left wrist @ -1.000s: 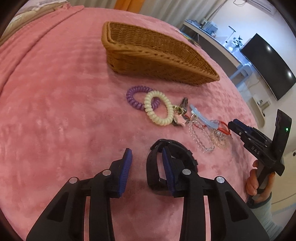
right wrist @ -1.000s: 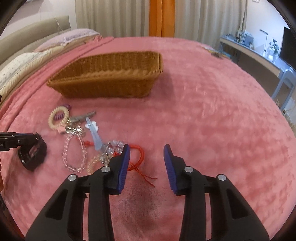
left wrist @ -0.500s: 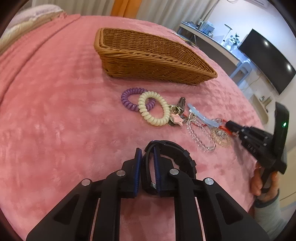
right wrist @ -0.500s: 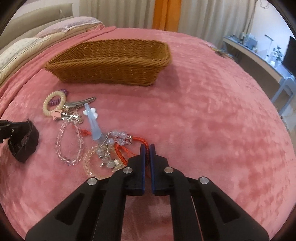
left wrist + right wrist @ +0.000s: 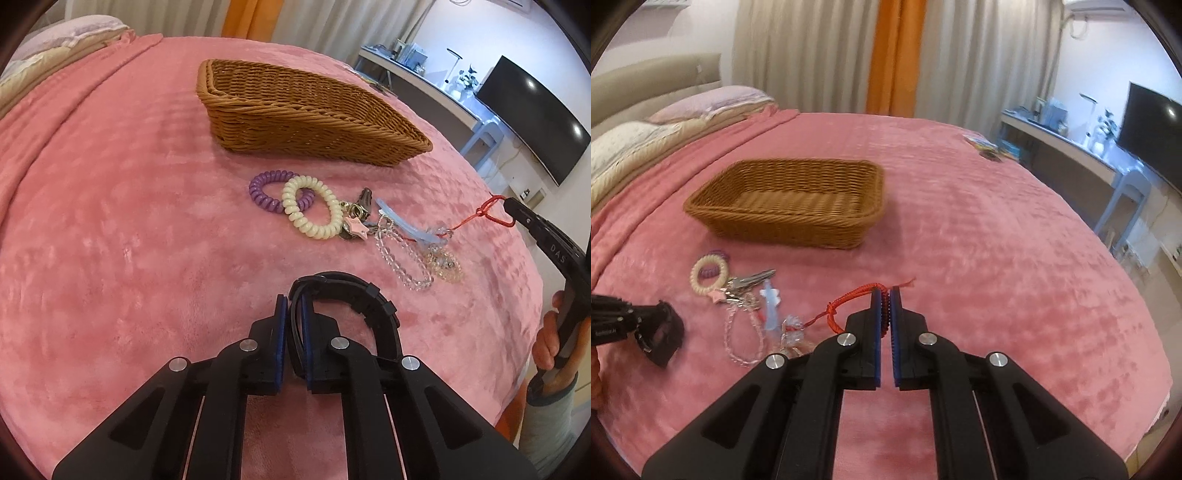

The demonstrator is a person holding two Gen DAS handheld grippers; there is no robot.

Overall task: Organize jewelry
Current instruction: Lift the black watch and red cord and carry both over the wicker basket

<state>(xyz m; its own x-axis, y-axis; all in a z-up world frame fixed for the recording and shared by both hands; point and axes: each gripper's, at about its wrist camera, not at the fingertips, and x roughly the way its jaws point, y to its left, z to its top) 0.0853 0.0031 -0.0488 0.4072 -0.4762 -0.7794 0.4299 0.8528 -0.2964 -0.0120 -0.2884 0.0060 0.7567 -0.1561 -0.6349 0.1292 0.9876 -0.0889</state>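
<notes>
My left hand-held gripper (image 5: 293, 312) is closed: its blue pads pinch the strap of a black wristwatch (image 5: 354, 295), whose loop arches to the right of the jaws over the pink plush bed cover (image 5: 110, 240). Ahead of this hand-held gripper and slightly right lie a purple spiral hair tie (image 5: 264, 186) and a cream spiral hair tie (image 5: 312, 210), overlapping. Beyond them stands a rectangular brown wicker basket (image 5: 295, 110), which looks empty from my right wrist view. Right of the cream tie sit a pink star charm with metal clips (image 5: 356, 221), a pale blue hair clip (image 5: 406, 225) and a clear beaded bracelet (image 5: 402, 258), all touching or overlapping. Farther right, my right hand-held gripper (image 5: 885, 295) is also closed, its pads clamping a red braided cord bracelet (image 5: 849, 297). The cord runs taut from the jaws back to the cluster beside the blue clip. A person's hand (image 5: 550, 339) grips this tool's handle.
</notes>
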